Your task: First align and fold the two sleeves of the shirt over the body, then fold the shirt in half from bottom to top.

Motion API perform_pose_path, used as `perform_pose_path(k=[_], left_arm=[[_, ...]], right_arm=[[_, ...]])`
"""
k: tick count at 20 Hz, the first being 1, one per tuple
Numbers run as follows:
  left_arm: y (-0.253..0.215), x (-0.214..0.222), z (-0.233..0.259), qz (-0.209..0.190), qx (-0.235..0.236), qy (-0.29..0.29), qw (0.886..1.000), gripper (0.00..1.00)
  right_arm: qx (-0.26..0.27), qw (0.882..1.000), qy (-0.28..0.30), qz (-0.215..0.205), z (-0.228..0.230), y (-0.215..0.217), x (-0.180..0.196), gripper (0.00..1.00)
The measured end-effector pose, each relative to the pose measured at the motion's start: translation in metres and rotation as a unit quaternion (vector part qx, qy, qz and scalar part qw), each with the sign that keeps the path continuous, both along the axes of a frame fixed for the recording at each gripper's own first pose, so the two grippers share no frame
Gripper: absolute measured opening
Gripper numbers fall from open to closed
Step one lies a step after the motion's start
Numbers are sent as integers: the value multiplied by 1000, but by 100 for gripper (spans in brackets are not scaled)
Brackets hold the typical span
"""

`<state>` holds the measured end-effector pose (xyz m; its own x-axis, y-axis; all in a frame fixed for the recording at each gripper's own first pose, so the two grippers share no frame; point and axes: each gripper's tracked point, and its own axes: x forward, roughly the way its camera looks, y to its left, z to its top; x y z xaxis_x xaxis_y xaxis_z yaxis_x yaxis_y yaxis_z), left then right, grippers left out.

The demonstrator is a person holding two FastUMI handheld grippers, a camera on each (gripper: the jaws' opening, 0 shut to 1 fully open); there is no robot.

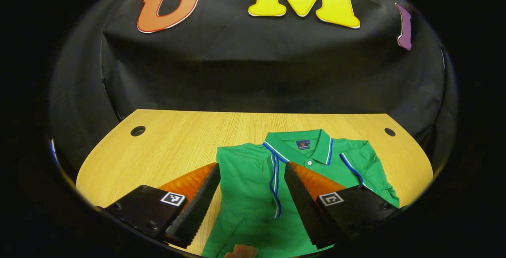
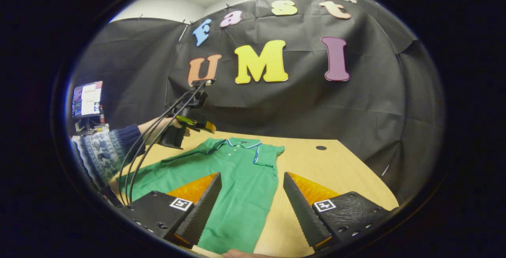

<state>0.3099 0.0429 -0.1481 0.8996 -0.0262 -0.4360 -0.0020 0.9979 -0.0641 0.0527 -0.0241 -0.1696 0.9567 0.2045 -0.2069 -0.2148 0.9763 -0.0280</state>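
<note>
A green polo shirt (image 1: 253, 194) with blue and white trim lies flat on the wooden table (image 1: 178, 139), collar (image 1: 312, 147) at the far side. One trimmed sleeve edge (image 1: 274, 179) lies across the chest; the other sleeve (image 1: 367, 163) sits by the shoulder. My left gripper (image 1: 251, 167) hovers open over the shirt's upper body, holding nothing. In the right gripper view the shirt (image 2: 237, 179) runs away from me, its hem nearest. My right gripper (image 2: 251, 176) is open above the lower body. The left gripper (image 2: 205, 125), held in a hand, hangs near the collar (image 2: 239, 142).
Cable holes (image 1: 137, 130) (image 1: 389, 132) mark the table's far corners. A person's patterned sleeve (image 2: 106, 151) and black cables (image 2: 158, 131) come in from the left in the right gripper view, with a monitor (image 2: 87, 100) behind. Bare wood (image 2: 336, 171) lies right of the shirt.
</note>
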Motion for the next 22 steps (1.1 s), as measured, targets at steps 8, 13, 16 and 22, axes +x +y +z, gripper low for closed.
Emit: perform_pose_path(k=[8, 13, 16, 22], left_arm=[[11, -79, 56, 16, -11, -74, 997, 100], [29, -157, 74, 20, 9, -105, 994, 100], [29, -200, 75, 12, 1, -116, 993, 100], [40, -274, 70, 16, 13, -137, 990, 100]], right_arm=[[25, 999, -14, -17, 15, -3, -4, 95], [21, 999, -22, -28, 26, 4, -11, 94], [19, 998, -41, -38, 38, 9, -18, 95], [21, 997, -63, -45, 52, 23, -33, 95]])
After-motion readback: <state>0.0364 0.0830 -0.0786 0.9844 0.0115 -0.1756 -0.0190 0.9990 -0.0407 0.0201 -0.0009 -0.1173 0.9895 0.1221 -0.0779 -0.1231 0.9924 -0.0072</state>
